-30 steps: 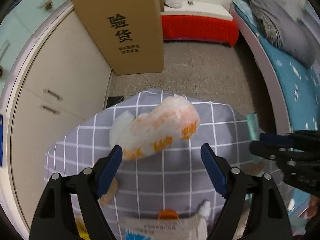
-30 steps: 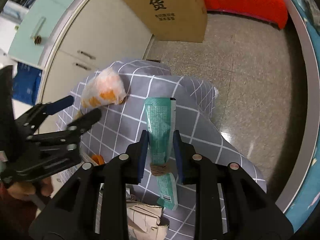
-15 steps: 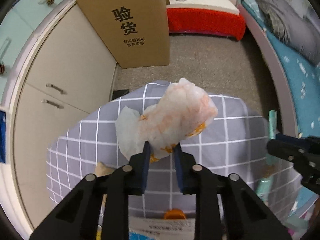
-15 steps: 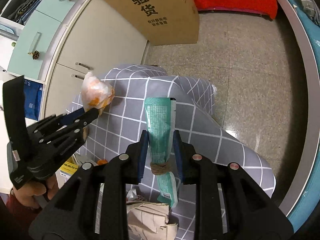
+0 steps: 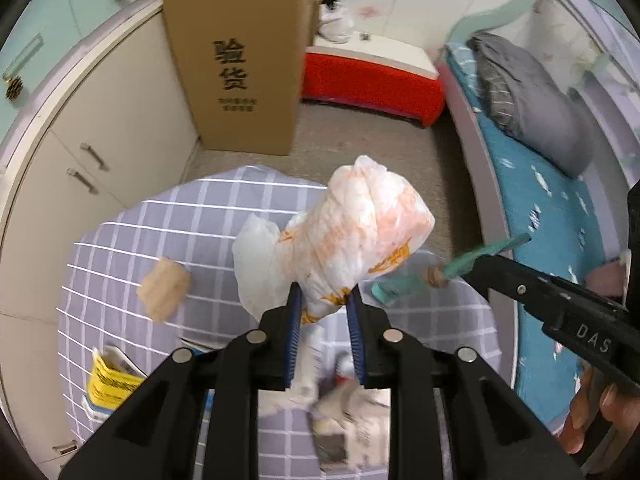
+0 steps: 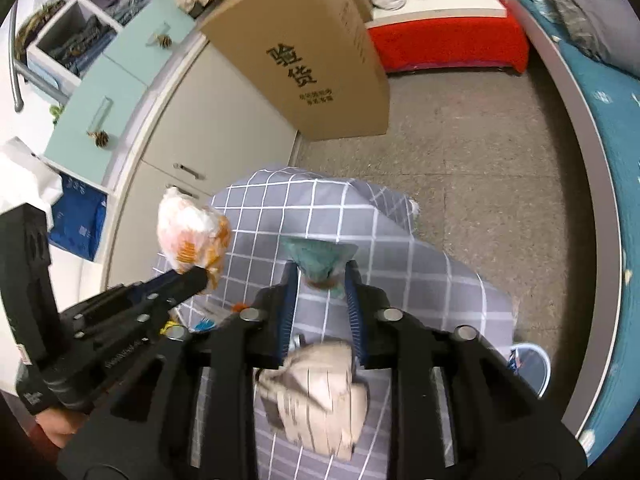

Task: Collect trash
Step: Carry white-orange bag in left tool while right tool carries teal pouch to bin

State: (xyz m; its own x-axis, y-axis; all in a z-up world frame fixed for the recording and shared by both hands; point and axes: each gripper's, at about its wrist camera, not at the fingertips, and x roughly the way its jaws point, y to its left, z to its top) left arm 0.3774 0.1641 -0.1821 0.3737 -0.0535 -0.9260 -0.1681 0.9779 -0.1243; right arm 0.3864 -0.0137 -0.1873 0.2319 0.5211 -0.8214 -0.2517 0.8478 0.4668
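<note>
My left claw [image 5: 323, 301] pinches the orange-white bag [image 5: 362, 230]; my right claw [image 6: 318, 280], just closing, pinches the green wrapper [image 6: 318, 258], both above the checked counter [image 5: 160, 232].

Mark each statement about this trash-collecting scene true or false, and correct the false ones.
1. The left tongs grip a white and orange plastic bag. True.
2. The right tongs are empty. False: they pinch a green wrapper.
3. A cardboard box stands on the floor by the cabinets. True.
4. The checked cloth is red. False: it is grey with white lines.
5. The plastic bag lies flat on the cloth. False: it is lifted clear.
</note>
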